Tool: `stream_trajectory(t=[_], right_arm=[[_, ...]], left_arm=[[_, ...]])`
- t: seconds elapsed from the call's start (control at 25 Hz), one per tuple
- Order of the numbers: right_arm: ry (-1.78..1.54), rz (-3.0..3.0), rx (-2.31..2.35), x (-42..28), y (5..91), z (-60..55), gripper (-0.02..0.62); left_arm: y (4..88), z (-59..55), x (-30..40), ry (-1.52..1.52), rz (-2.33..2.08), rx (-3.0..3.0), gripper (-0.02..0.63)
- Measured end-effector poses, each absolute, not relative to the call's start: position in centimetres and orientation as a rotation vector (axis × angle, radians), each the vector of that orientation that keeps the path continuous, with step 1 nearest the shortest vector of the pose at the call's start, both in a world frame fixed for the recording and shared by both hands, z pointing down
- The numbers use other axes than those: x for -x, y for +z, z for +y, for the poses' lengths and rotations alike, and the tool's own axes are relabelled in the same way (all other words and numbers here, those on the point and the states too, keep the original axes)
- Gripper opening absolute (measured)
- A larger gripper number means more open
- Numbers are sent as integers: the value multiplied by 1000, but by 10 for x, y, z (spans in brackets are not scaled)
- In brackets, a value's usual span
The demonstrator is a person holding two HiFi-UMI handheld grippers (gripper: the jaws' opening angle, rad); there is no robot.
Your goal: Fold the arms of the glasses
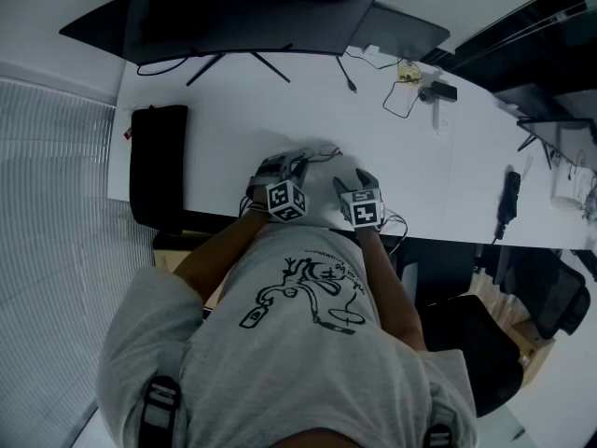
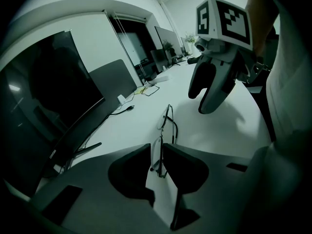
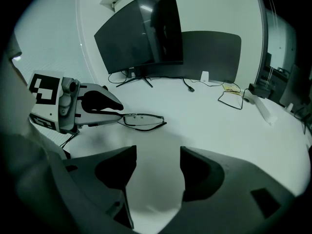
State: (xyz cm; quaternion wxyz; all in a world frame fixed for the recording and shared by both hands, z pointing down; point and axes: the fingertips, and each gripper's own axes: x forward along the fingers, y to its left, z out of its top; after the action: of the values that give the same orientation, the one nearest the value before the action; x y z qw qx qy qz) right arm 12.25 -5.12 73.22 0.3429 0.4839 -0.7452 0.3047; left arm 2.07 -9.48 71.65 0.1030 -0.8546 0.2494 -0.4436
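Note:
Thin-framed glasses (image 2: 166, 121) lie on the white desk (image 1: 233, 110) near its front edge. In the left gripper view my left gripper (image 2: 157, 153) is shut on the near lens rim, with the far lens sticking out beyond the fingertips. A dark arm lies close along the frame. From the right gripper view, the glasses (image 3: 142, 121) show side-on, held at their left end by the left gripper (image 3: 105, 112). My right gripper (image 3: 158, 161) stands open with nothing in it, a little short of the glasses. It hovers above the desk, right of the glasses, in the left gripper view (image 2: 210, 99).
A wide curved monitor (image 1: 233, 12) on a splayed stand fills the desk's back. A black flat bag (image 1: 157, 161) lies at the left end. Cables and small items (image 1: 410, 87) sit at the back right. A dark chair (image 1: 550, 287) stands off the right end.

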Motion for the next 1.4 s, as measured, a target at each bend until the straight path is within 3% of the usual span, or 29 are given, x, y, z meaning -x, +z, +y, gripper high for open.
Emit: stream_trajectory(t=[0.64, 1.4], right_arm=[[754, -2011, -1326, -134, 703, -65, 237], [637, -2196, -1424, -148, 600, -96, 110]], left_arm=[[687, -95, -17, -1215, 904, 2702, 89], [598, -114, -8, -882, 1192, 2982, 49]])
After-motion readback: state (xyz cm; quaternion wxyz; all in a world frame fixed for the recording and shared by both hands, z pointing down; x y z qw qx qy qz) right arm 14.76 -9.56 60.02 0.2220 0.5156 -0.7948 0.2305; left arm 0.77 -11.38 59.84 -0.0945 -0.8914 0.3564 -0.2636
